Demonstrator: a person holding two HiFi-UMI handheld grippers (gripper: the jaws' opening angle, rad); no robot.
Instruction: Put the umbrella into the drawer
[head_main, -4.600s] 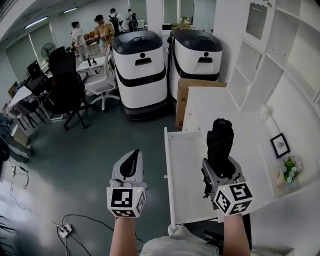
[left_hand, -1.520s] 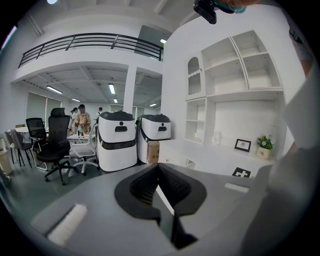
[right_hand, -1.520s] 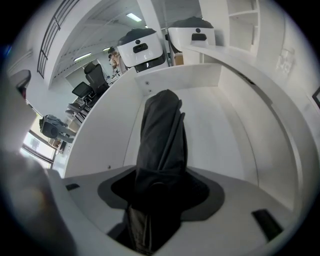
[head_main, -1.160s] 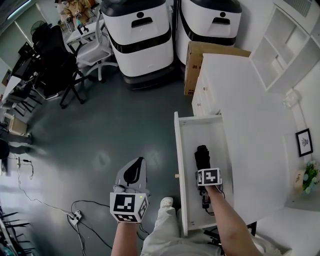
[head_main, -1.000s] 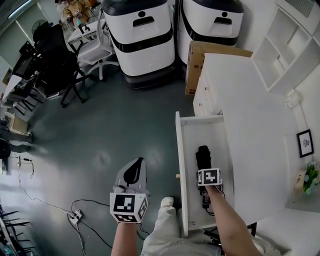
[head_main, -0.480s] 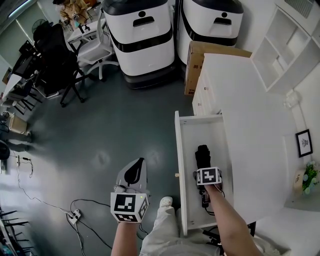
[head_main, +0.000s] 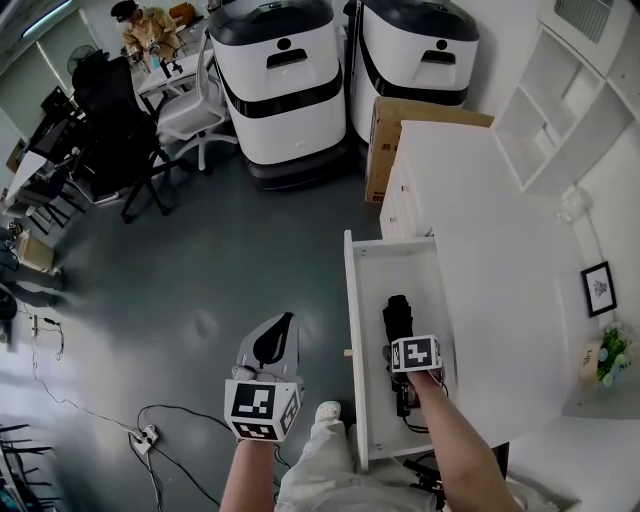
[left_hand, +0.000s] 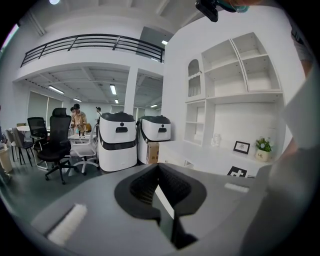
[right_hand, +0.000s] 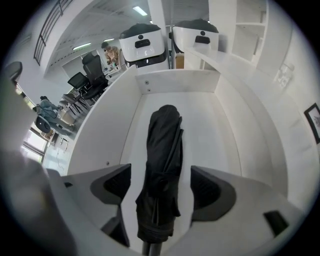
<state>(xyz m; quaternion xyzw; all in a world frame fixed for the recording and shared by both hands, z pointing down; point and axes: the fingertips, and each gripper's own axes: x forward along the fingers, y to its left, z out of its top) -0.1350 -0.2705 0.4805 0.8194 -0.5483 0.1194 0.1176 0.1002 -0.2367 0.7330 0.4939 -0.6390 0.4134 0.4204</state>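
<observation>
The black folded umbrella lies lengthwise on the floor of the open white drawer. In the right gripper view the umbrella runs between the two jaws, which stand wide on either side without touching it. My right gripper hangs just above it, pointing steeply down, and is open. Over the grey floor to the left of the drawer, my left gripper is held almost level. Its jaws are shut on nothing.
The drawer sticks out from a white dresser bearing a picture frame and a small plant. Two white-and-black machines and a cardboard box stand beyond. Office chairs and floor cables are at left.
The umbrella went from upright over the drawer to lying in it. Within the last second the right jaws opened off it and lifted slightly. The left gripper stayed put.
</observation>
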